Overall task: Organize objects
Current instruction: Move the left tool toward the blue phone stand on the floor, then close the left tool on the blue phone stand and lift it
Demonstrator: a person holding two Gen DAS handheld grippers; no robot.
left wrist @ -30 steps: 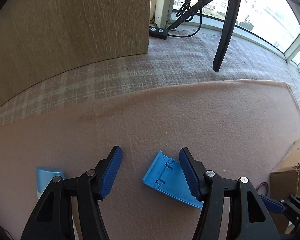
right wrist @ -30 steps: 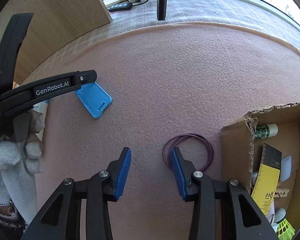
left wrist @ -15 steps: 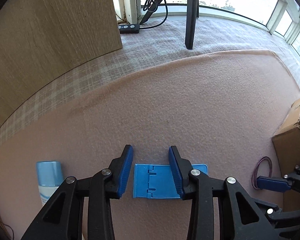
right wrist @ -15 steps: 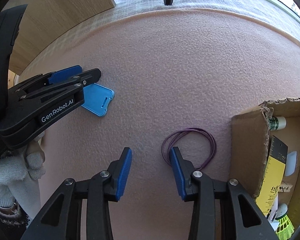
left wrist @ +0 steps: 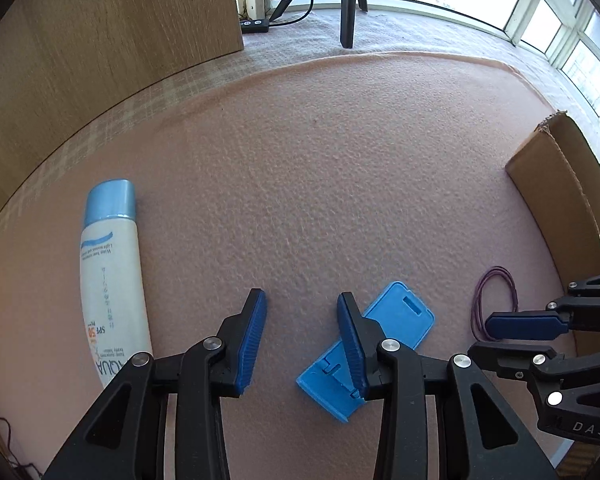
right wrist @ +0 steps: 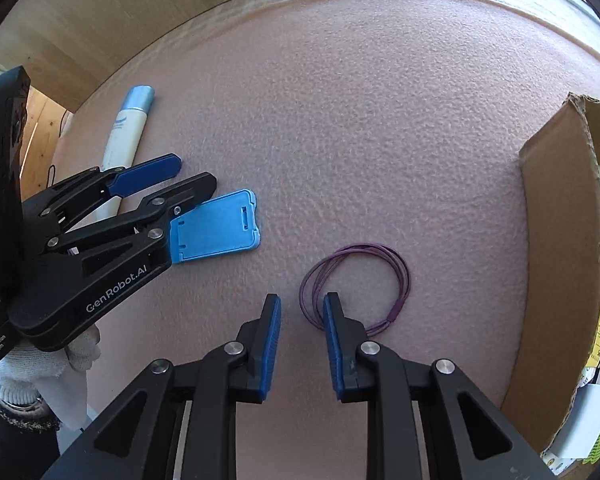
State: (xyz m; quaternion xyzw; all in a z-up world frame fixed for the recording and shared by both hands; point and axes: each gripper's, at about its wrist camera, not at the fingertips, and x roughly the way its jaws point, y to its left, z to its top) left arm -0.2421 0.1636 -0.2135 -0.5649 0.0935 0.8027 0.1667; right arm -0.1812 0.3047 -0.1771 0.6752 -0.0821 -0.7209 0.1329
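Note:
A flat blue plastic stand (left wrist: pixel 376 344) lies on the pink mat (left wrist: pixel 340 184); it also shows in the right wrist view (right wrist: pixel 216 226). My left gripper (left wrist: pixel 300 304) is open and empty, with its right finger over the stand's near end. A purple cord loop (right wrist: pixel 356 284) lies on the mat; in the left wrist view it (left wrist: pixel 496 300) lies right of the stand. My right gripper (right wrist: pixel 300 308) is open and empty at the loop's near left edge. A white sunscreen tube with a blue cap (left wrist: pixel 110 276) lies left of my left gripper.
An open cardboard box (right wrist: pixel 560 280) with several items inside stands at the right edge of the mat. A wooden cabinet (left wrist: pixel 112 28) stands at the back left. A tripod leg (left wrist: pixel 348 4) and a power strip (left wrist: pixel 256 26) are near the window.
My left gripper has pulled back and shifted left, so the blue stand is now under its right finger instead of between both. The sunscreen tube has come fully into view. My right gripper edged toward the purple loop.

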